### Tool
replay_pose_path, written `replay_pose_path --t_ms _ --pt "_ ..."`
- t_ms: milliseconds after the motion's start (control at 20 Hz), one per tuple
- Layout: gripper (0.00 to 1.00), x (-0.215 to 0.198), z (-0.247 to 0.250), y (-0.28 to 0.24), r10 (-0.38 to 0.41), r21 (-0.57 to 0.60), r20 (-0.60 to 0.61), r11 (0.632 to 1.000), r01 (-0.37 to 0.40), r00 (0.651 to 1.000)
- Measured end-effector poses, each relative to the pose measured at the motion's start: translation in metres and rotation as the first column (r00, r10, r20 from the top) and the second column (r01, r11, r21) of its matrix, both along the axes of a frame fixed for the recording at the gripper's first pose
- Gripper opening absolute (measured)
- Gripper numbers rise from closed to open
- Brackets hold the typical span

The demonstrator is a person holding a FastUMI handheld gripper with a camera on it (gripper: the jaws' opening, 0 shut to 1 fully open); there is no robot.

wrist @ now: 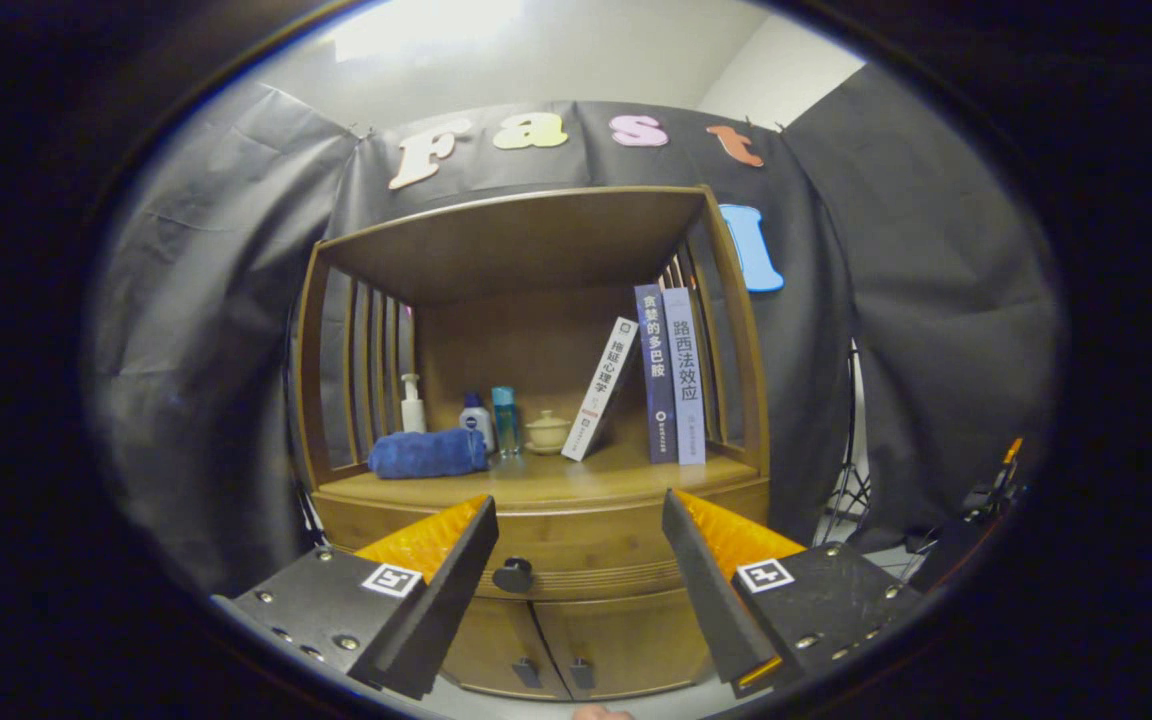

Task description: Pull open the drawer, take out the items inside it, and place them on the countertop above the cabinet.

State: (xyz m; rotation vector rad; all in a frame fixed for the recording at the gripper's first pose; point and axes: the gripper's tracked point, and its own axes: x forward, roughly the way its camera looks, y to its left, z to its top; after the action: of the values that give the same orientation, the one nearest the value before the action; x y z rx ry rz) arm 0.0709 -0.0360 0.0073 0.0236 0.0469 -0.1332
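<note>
A wooden cabinet stands ahead of me with its drawer [586,560] closed. The drawer's dark round knob [513,574] sits just beyond my fingers, nearer the left one. My gripper [576,520] is open, with a wide gap and nothing between the fingers. The countertop [536,480] lies above the drawer, under a wooden shelf roof. What is inside the drawer is hidden.
On the countertop lie a rolled blue towel [428,453], a white pump bottle [412,405], two small bottles [492,420], a lidded cup [547,432] and three books [656,380]. Two cabinet doors [576,640] are below the drawer. A tripod [851,490] stands to the right.
</note>
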Motion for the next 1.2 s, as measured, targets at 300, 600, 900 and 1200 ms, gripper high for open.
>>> replay_pose_path --t_ms 300,600,900,1200 --pt "0.99 0.037 -0.056 0.029 0.078 -0.046 -0.11 0.995 -0.084 0.991" --pt "0.99 0.077 -0.137 0.058 0.134 -0.006 -0.258 0.99 -0.14 0.957" --pt "0.6 0.124 -0.171 0.053 0.049 -0.074 -0.255 0.995 -0.07 0.966" --pt "0.41 0.112 -0.168 0.056 0.082 -0.033 -0.229 0.995 -0.092 0.97"
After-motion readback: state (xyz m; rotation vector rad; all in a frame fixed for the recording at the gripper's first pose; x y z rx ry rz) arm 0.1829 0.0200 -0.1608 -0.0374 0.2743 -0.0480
